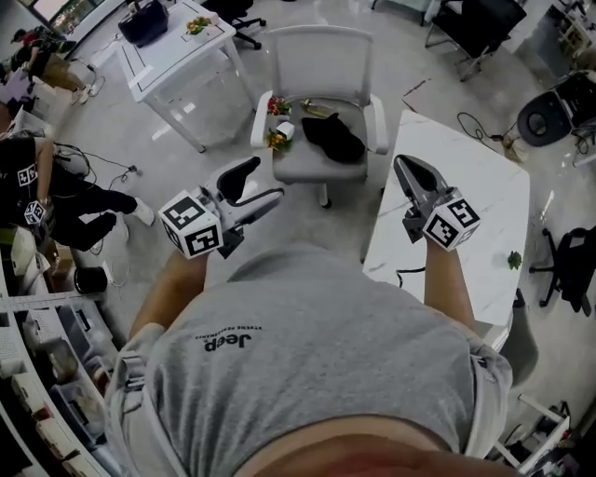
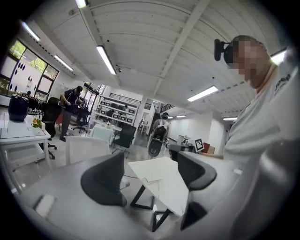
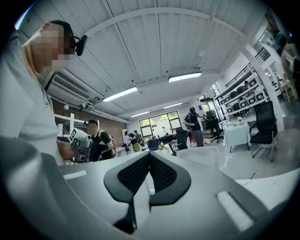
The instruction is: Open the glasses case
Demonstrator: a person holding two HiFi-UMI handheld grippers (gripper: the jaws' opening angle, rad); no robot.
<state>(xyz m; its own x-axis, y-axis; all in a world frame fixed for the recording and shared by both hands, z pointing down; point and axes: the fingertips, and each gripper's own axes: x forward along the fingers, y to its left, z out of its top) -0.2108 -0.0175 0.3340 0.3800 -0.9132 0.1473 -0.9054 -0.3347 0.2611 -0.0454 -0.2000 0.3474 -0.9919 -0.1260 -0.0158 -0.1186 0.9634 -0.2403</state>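
I see no glasses case that I can name for certain. A black soft-looking item (image 1: 331, 138) lies on the seat of a grey chair (image 1: 321, 56) ahead of me; what it is I cannot tell. My left gripper (image 1: 253, 189) is held at chest height, pointing toward the chair, and is open. In the left gripper view the left gripper (image 2: 149, 176) has nothing between its spread jaws. My right gripper (image 1: 410, 173) is raised over the white table's (image 1: 475, 200) near edge. In the right gripper view the right gripper (image 3: 149, 173) is shut, pads touching and holding nothing.
Flowers (image 1: 277, 121) and a small gold-coloured object (image 1: 318, 109) share the chair seat. A small green thing (image 1: 514, 260) lies on the white table. Another white table (image 1: 172, 51) with a dark bag (image 1: 144, 20) stands far left. A person (image 1: 37, 191) sits at left; cables run across the floor.
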